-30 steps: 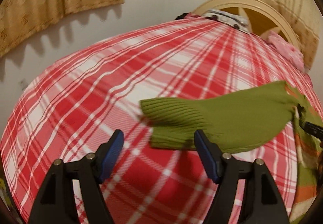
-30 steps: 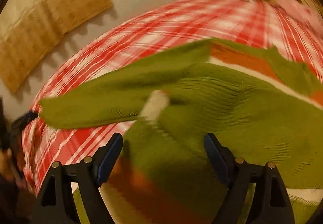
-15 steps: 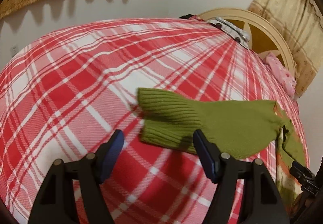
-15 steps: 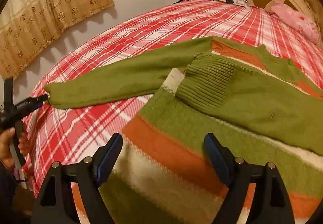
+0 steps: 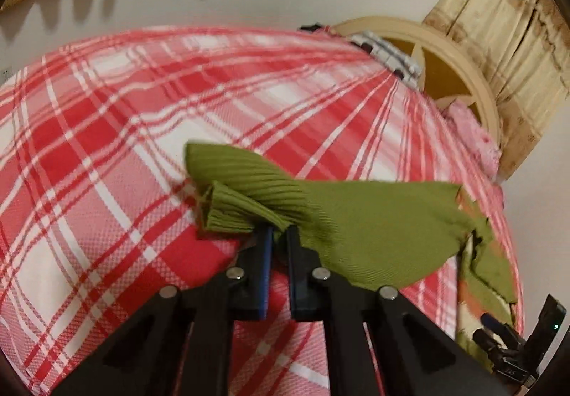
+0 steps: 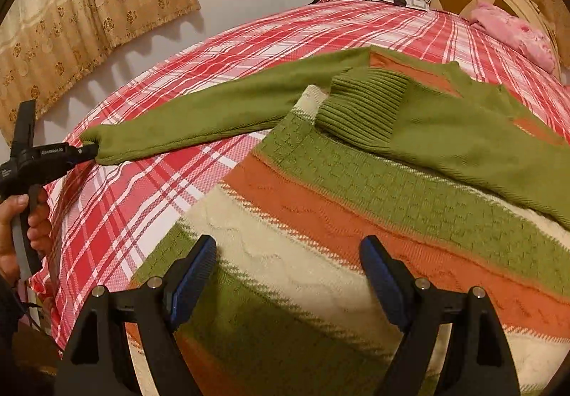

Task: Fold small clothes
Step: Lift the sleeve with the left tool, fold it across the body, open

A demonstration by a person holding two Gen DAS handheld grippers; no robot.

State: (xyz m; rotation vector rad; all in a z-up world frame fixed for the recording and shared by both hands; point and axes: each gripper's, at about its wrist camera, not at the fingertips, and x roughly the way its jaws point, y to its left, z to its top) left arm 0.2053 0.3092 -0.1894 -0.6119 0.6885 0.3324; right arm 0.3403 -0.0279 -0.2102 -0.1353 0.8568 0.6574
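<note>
Now the bed (image 6: 117, 214), under its red plaid cover, carries a striped sweater (image 6: 320, 217) spread flat, with bands of green, orange and cream; one green sleeve lies folded across its chest, ribbed cuff up. The other sleeve (image 5: 356, 217) stretches out over the plaid, and the left hand-held gripper (image 5: 279, 235), wide apart half a second ago, has clenched on its ribbed cuff (image 5: 242, 196), bunching it. The right hand-held gripper (image 6: 286, 271) hangs released above the sweater's hem.
</note>
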